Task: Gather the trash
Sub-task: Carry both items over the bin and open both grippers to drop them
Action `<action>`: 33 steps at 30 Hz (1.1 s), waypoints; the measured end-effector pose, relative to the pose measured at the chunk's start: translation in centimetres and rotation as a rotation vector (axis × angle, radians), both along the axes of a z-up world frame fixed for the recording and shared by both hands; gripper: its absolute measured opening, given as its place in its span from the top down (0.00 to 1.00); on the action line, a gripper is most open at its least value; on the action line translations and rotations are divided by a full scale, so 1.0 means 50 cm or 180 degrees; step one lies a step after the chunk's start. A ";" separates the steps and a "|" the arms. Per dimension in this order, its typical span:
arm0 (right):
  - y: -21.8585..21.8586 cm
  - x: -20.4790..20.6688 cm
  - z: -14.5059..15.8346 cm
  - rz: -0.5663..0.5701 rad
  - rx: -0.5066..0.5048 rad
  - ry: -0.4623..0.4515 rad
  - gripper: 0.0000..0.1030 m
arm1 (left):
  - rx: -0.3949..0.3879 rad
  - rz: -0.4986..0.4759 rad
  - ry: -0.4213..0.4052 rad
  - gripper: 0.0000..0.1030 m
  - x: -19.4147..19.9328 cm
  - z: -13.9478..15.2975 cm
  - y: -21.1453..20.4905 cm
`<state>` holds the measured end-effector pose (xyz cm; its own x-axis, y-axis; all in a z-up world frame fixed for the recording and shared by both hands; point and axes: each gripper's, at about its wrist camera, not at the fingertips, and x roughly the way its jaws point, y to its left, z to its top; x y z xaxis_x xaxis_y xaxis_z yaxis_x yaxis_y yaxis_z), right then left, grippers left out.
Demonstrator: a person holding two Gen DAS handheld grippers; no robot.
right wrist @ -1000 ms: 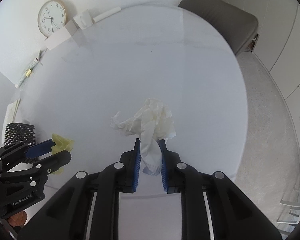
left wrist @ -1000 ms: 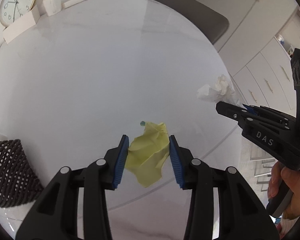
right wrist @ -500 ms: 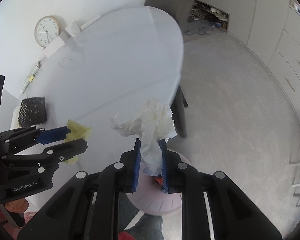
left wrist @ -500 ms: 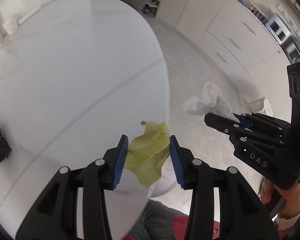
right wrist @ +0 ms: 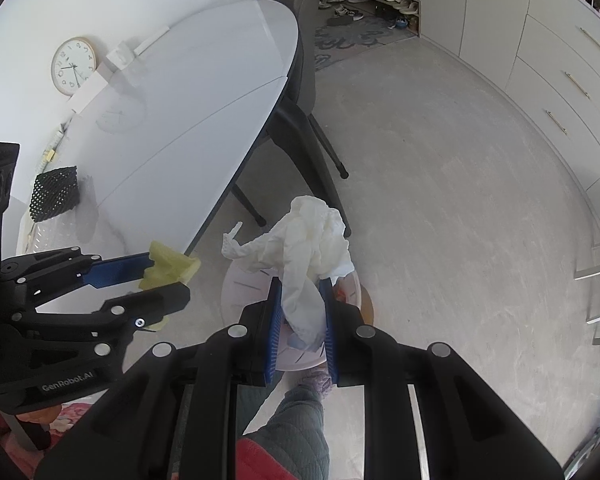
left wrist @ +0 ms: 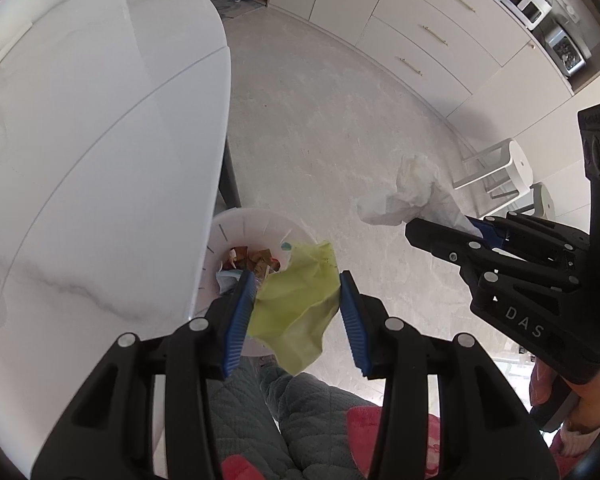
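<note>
My left gripper is shut on a crumpled yellow paper, which hangs over the rim of a pale pink trash bin on the floor by the table edge. The bin holds several scraps. In the right wrist view my right gripper is shut on a crumpled white tissue, held above the same bin. The left gripper with the yellow paper shows at the left there. The right gripper with the tissue shows at the right in the left wrist view.
A white marble table fills the left side, with a black mesh holder and a round clock on it. A grey chair stands at the table's far end. Drawers line the far wall. The person's quilted legs are below.
Both grippers have swung off the tabletop to the floor side, carrying the yellow paper and the white tissue. The trash bin has come into view beneath them.
</note>
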<state>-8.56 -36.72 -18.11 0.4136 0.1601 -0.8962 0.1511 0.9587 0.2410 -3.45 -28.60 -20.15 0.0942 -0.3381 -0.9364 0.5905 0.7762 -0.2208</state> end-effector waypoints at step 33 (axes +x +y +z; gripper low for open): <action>0.025 0.004 -0.041 0.0302 0.0059 0.0129 0.80 | 0.0070 0.0480 -0.0230 0.20 -0.029 0.054 0.120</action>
<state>-8.37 -35.47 -20.16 0.3593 0.2137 -0.9084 0.0700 0.9645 0.2545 -4.92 -22.58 -17.44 0.2097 -0.2945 -0.9324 0.4808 0.8614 -0.1639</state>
